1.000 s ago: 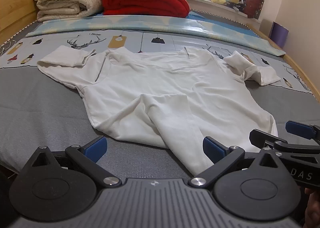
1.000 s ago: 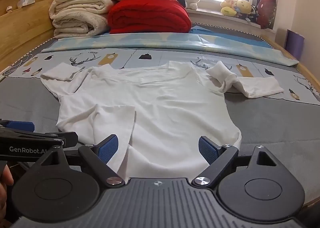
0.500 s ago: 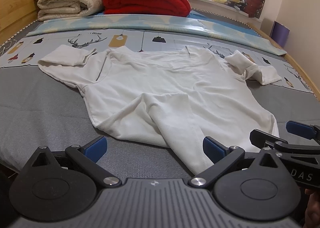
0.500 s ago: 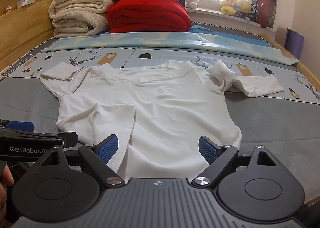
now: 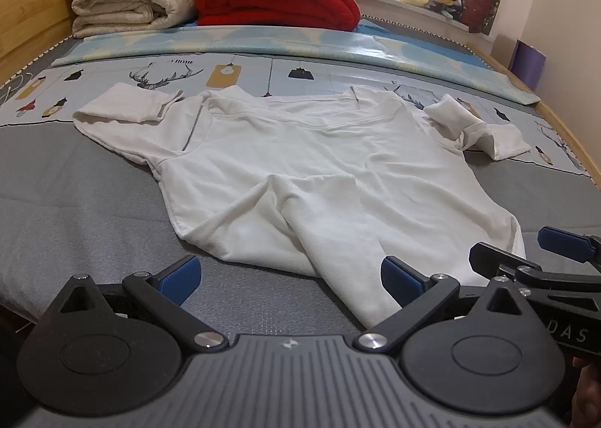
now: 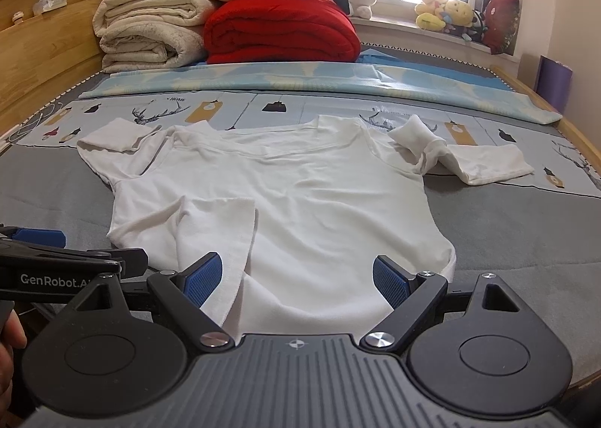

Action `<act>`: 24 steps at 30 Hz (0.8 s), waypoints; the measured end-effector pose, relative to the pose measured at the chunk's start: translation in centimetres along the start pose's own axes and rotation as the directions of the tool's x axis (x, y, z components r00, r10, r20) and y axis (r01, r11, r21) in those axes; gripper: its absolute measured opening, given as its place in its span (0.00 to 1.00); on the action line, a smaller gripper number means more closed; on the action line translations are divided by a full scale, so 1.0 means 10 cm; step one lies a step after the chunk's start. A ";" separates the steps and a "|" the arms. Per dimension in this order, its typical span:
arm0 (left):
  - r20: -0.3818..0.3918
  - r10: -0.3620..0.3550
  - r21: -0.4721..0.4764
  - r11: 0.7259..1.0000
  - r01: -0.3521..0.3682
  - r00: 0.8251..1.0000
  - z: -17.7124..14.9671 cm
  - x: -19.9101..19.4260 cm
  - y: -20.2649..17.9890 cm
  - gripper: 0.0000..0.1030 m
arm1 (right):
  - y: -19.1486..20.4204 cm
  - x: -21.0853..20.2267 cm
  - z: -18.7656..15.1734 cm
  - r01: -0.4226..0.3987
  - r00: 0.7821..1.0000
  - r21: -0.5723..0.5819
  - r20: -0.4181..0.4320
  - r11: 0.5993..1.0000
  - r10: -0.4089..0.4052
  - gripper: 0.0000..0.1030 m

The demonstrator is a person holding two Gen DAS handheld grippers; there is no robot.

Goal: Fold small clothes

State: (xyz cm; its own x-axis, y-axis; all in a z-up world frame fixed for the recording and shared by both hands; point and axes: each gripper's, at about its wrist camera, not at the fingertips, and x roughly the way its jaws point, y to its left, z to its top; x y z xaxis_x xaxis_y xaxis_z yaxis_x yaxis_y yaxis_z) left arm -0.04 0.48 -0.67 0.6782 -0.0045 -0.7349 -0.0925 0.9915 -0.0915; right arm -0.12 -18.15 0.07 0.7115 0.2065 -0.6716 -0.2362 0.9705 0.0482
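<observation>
So we've got the bed point(image 6: 526, 240) with its grey-and-printed mat taking up basically the whole view, and at the far end a stack of folded cream blankets point(image 6: 150, 37) next to a red blanket point(image 6: 281, 33). The white shirt point(image 6: 319, 202) is lying flat-ish in the middle of the bed, collar away from us, hem right at our end, with the lower left corner flipped over onto the body point(image 5: 319, 210) and the right sleeve point(image 6: 469, 161) bunched and twisted. Our guess at what goes wrong: if we grab the hem as is, that flipped flap gets caught in the fold and we end up with a lumpy, crooked result, and the crumpled sleeve would do the same unless we flatten it first. The left tongs point(image 5: 291, 274) are wide open, holding nothing, hovering over the hem's left part. The right tongs point(image 6: 296, 276) are also wide open and empty, with hem cloth lying between the pads.
</observation>
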 end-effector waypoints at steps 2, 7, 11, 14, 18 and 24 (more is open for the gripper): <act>-0.001 -0.001 -0.001 1.000 0.001 1.000 0.00 0.00 0.00 0.99 | 0.01 0.00 0.00 -0.001 1.000 -0.001 0.001 1.000 0.001 0.86; 0.000 -0.002 -0.002 1.000 0.002 1.000 0.00 0.00 0.01 0.99 | 0.01 -0.01 0.01 -0.002 1.000 -0.002 0.003 1.000 0.002 0.86; 0.000 -0.004 -0.003 1.000 0.004 1.000 0.00 0.00 0.01 0.99 | 0.01 -0.01 0.01 -0.001 1.000 -0.002 0.002 1.000 0.001 0.86; -0.001 -0.007 -0.007 1.000 0.007 1.000 0.00 0.00 0.01 0.99 | 0.01 -0.01 0.01 -0.003 1.000 -0.002 0.002 1.000 0.003 0.86; -0.002 0.003 0.000 1.000 -0.003 1.000 -0.01 0.03 0.01 0.99 | 0.02 -0.01 0.01 -0.002 1.000 -0.003 0.003 1.000 0.002 0.86; -0.004 0.005 0.002 1.000 -0.005 1.000 -0.01 0.03 0.01 0.99 | 0.02 -0.01 0.01 -0.002 1.000 -0.004 0.003 1.000 0.002 0.86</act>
State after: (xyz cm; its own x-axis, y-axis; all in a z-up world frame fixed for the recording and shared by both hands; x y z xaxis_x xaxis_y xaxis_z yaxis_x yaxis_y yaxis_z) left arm 0.08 0.60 -0.97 0.6751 -0.0005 -0.7377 -0.0944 0.9917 -0.0871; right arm -0.14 -18.00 0.22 0.7131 0.2087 -0.6693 -0.2404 0.9696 0.0462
